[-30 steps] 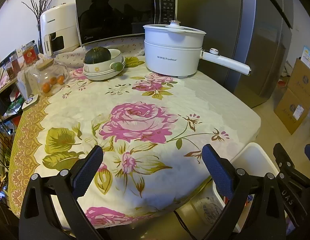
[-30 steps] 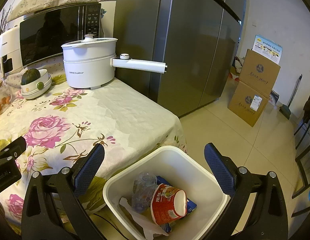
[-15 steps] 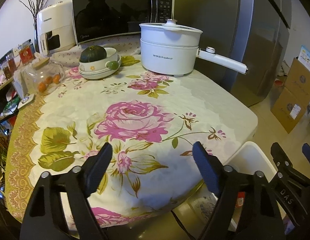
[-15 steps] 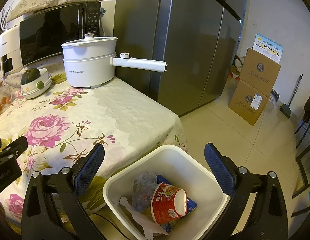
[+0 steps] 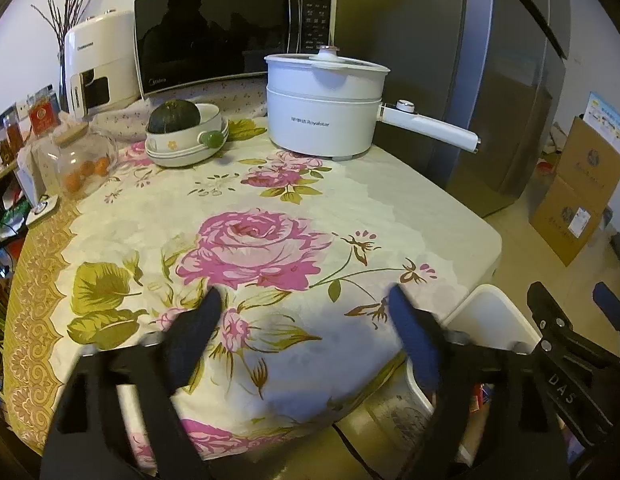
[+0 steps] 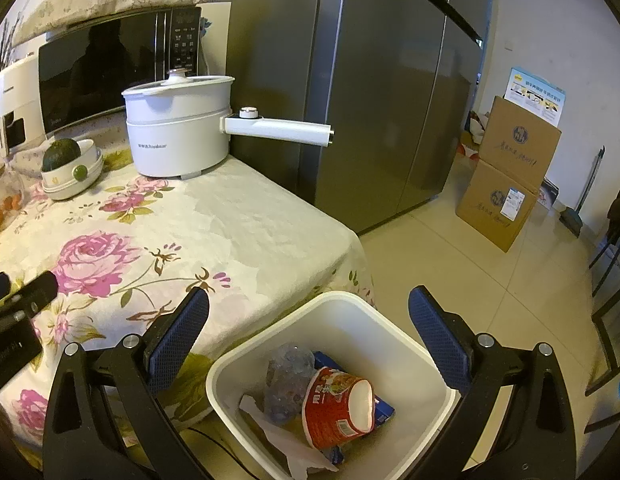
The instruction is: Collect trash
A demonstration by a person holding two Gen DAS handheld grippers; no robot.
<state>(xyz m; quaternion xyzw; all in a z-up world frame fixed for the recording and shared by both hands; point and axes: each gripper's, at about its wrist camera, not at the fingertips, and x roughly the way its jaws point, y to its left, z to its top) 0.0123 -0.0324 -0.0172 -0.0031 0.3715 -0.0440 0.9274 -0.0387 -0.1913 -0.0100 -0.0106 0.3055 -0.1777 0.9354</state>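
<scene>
A white square trash bin (image 6: 390,325) stands on the floor at the table's near right corner; its rim also shows in the left wrist view (image 5: 494,312). Inside lie a red instant-noodle cup (image 6: 336,404), a crumpled clear plastic bottle (image 6: 288,376), a blue packet (image 6: 380,410) and white paper (image 6: 286,440). My right gripper (image 6: 309,344) is open and empty, hovering above the bin. My left gripper (image 5: 304,336) is open and empty above the front of the floral tablecloth (image 5: 254,240).
On the table's far side stand a white electric pot with a long handle (image 5: 326,108), a bowl with a green squash (image 5: 186,132), a glass jar of oranges (image 5: 84,164), a microwave (image 5: 230,32) and a white appliance (image 5: 98,68). A grey fridge (image 6: 370,80) and cardboard boxes (image 6: 510,172) stand right.
My left gripper has narrowed slightly and shifted over the tablecloth, its fingers now blurred by motion. My right gripper has stayed still above the bin.
</scene>
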